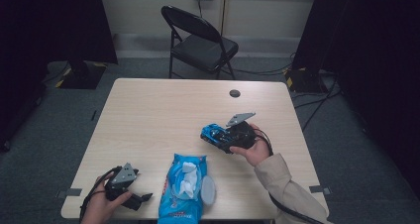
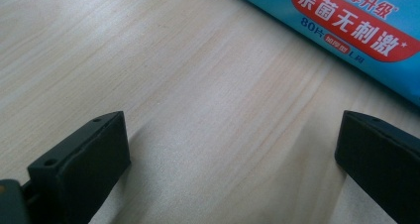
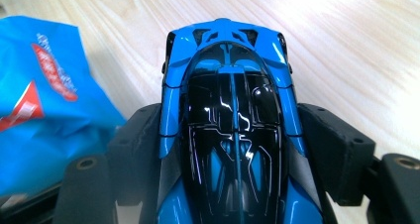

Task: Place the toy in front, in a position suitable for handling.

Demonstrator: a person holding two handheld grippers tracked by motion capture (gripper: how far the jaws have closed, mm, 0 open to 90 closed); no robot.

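Our right claw (image 3: 233,149) clamps the glossy blue-and-black toy car (image 3: 230,115) by its sides; we keep it level above the worktop (image 1: 148,115). Left claw (image 2: 233,149) rests wide open, empty.

Black tongs (image 1: 214,136), grey plate, beige sleeve (image 1: 285,184).

On the table (image 1: 148,110), the wipes pack (image 1: 182,188) lies at the near edge, between the two grippers. The left gripper (image 1: 143,198) rests just left of it. The toy car (image 1: 214,134) sits in the right gripper (image 1: 218,137), apparently above the tabletop, right of and beyond the pack. A chair (image 1: 200,43) stands behind the table.
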